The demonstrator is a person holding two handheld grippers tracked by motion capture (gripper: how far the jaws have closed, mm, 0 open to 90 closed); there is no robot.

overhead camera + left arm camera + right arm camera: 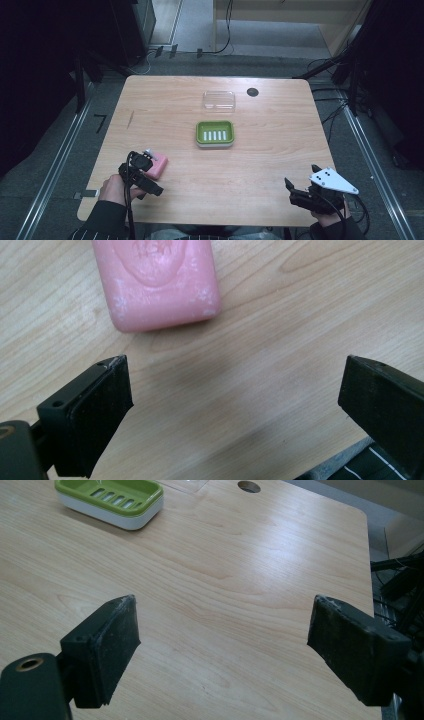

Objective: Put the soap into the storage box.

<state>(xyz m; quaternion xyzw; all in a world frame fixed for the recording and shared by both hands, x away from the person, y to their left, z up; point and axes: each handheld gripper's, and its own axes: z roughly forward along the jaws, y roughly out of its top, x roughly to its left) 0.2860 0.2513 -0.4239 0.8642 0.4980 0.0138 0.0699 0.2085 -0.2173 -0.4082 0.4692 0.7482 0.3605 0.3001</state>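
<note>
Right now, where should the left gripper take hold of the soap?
Probably across the two long sides of the soap, near its middle, coming from above. It lies flat on the table, just ahead of the open left gripper; its long sides look straight, its corners rounded.

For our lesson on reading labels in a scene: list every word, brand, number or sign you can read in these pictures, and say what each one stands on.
None can be read.
The pink soap bar carries an embossed stamp on its top face, too soft and cut off by the picture's edge to read.
The green soap dish, the clear lid and the wooden table carry no lettering that can be made out.
</note>
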